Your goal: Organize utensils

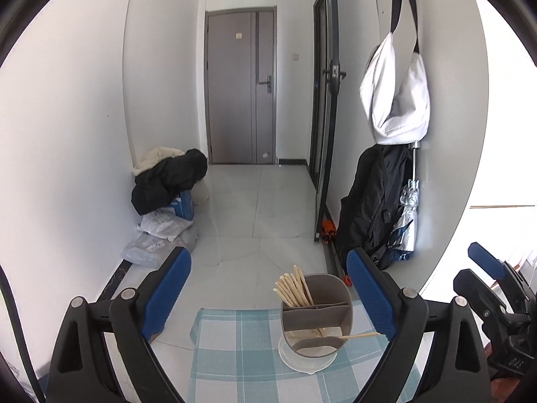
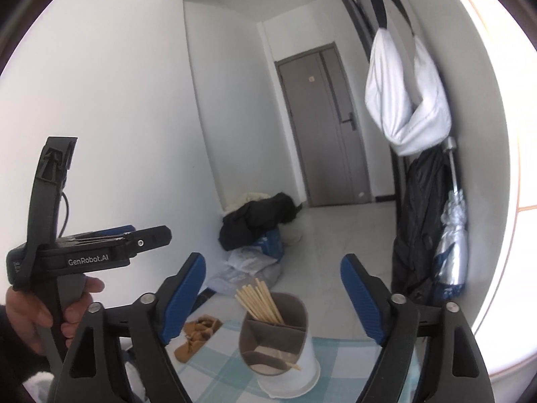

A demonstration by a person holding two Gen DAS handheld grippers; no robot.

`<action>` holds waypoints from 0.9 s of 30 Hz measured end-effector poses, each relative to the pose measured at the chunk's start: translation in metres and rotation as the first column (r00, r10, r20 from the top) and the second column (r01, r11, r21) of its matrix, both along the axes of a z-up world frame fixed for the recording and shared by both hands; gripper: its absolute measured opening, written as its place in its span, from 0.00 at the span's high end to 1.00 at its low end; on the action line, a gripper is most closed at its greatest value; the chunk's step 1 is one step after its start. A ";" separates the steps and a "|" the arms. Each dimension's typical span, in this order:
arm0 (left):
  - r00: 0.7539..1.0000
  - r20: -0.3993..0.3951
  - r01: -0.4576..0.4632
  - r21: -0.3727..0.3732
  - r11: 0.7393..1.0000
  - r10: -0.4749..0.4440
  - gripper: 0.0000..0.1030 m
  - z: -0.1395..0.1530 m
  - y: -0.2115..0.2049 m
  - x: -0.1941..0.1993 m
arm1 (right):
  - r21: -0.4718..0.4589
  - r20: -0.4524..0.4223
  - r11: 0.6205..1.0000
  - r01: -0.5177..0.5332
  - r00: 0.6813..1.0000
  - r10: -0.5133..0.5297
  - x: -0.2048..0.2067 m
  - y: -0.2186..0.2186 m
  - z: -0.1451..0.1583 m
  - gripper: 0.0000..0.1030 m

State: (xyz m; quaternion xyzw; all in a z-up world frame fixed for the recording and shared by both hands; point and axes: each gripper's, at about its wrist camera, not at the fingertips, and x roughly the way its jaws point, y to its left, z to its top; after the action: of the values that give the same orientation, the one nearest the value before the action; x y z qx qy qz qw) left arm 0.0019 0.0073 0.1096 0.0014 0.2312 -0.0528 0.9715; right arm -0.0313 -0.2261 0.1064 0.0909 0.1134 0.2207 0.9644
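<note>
The left tool (image 1: 268,299) stands wide open with nothing between its blue pads, its two fingers reaching out on either side of the table edge. The right tool (image 2: 273,297) is spread just as wide and is also empty. No earlier view is given, so only this spread stance can be told.

The utensil holder (image 1: 315,319), a grey-brown cup with inner dividers sitting in a white base, stands upright on the table (image 1: 241,362), which is covered by a blue and white checked cloth. It lies ahead of both tools and apart from their pads, nearer the left tool's right-hand finger in the left wrist view. A bundle of wooden chopsticks (image 1: 293,288) leans upright in its rear compartment, tips fanned out. One single chopstick (image 1: 352,336) lies nearly flat across the front compartment, its end sticking out over the rim.

In the right wrist view, a hand (image 2: 37,309) grips the handle of the left tool at the frame's left side.
</note>
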 end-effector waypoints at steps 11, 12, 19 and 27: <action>0.996 0.082 -0.021 -0.004 1.000 0.021 0.02 -0.002 0.007 -0.032 | -0.025 0.066 0.997 0.079 0.995 -0.077 -0.041 0.000 0.006 0.02; 0.996 0.082 -0.023 -0.002 1.000 0.023 0.01 -0.004 0.008 -0.034 | -0.026 0.069 0.996 0.089 0.994 -0.087 -0.043 0.000 0.006 0.02; 0.994 0.108 -0.022 0.039 0.999 0.018 0.01 -0.014 0.006 -0.043 | -0.050 0.103 0.991 0.125 0.987 -0.120 -0.056 0.005 0.001 0.01; 0.993 0.115 -0.024 0.017 1.000 0.022 0.01 -0.028 0.007 -0.046 | -0.069 0.099 0.987 0.148 0.985 -0.141 -0.060 0.007 -0.019 0.01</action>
State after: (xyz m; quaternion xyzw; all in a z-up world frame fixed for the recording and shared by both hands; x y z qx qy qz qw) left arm -0.0438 0.0141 0.0814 0.0108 0.1756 -0.0393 0.9836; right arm -0.0912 -0.2186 0.0871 0.0518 0.0696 0.1496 0.9849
